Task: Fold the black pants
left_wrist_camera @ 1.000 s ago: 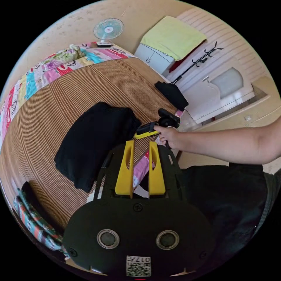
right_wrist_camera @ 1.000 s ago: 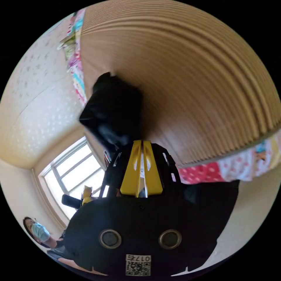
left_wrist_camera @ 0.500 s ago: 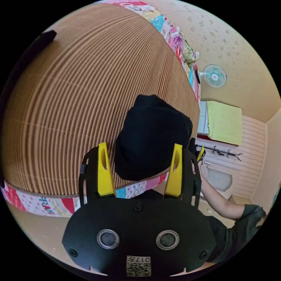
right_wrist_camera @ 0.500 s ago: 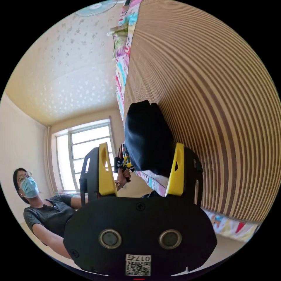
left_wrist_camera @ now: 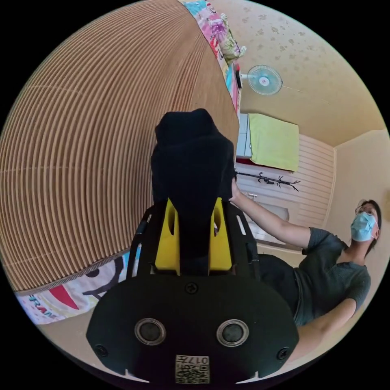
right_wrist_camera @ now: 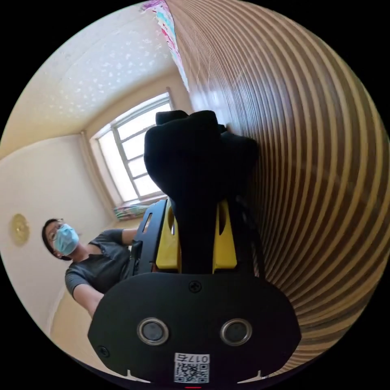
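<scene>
The folded black pants point(left_wrist_camera: 191, 162) are a soft, matt cloth, slightly fuzzy, bunched between smooth yellow plastic fingers point(left_wrist_camera: 167, 239) set in a matt black plastic gripper body point(left_wrist_camera: 191, 321). In the right gripper view the same matt black cloth point(right_wrist_camera: 199, 162) sits between glossy-edged yellow plastic fingers point(right_wrist_camera: 225, 243). The ribbed tan bamboo-like bed mat point(left_wrist_camera: 81, 142) has a faint sheen. At 7 o'clock, a colourful printed cotton sheet point(left_wrist_camera: 69, 292) looks smooth and matt.
</scene>
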{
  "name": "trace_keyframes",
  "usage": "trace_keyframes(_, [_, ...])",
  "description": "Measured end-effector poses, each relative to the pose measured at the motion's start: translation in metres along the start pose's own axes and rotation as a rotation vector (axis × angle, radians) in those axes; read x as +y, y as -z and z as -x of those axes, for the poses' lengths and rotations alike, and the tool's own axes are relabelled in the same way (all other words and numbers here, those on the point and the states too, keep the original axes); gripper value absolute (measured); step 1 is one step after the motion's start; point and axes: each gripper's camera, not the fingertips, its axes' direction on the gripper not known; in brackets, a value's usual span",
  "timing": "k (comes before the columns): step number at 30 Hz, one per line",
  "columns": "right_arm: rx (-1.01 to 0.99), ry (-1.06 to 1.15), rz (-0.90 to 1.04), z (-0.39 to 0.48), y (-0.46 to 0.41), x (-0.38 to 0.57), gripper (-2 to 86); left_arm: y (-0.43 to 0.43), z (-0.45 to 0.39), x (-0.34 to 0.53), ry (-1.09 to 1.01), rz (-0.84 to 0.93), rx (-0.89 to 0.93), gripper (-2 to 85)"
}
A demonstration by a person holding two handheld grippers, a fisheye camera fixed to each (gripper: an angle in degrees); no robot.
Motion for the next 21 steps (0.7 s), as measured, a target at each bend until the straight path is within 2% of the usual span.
trace_keyframes(4, [-0.168, 0.069, -0.108, 0.022, 0.016, 0.087, 13.9, -0.039, -0.049, -0.014, -0.105, 0.173, 0.018, 11.0])
trace_keyframes(6, [-0.270, 0.131, -0.241, 0.043, 0.037, 0.157, 13.9, -0.087, -0.090, -0.041, -0.169, 0.290, 0.053, 11.0])
trace_keyframes(10, [-0.334, 0.267, -0.481, 0.093, 0.078, 0.270, 13.9, -0.192, -0.175, -0.099, -0.312, 0.504, 0.092, 11.0])
trace_keyframes(13, [-0.316, 0.402, -0.676, 0.149, 0.115, 0.358, 13.9, -0.299, -0.269, -0.153, -0.452, 0.686, 0.157, 10.9])
trace_keyframes(15, [-0.282, 0.518, -0.817, 0.199, 0.139, 0.418, 13.9, -0.389, -0.362, -0.193, -0.589, 0.829, 0.187, 10.9])
trace_keyframes(18, [-0.261, 0.641, -0.987, 0.256, 0.167, 0.470, 13.9, -0.492, -0.478, -0.237, -0.700, 0.991, 0.199, 11.2])
trace_keyframes(20, [-0.257, 0.636, -1.122, 0.275, 0.186, 0.489, 14.2, -0.544, -0.532, -0.273, -0.692, 1.001, 0.121, 12.1])
trace_keyframes(21, [-0.272, 0.567, -1.229, 0.277, 0.199, 0.496, 14.5, -0.565, -0.555, -0.305, -0.636, 0.911, 0.003, 13.3])
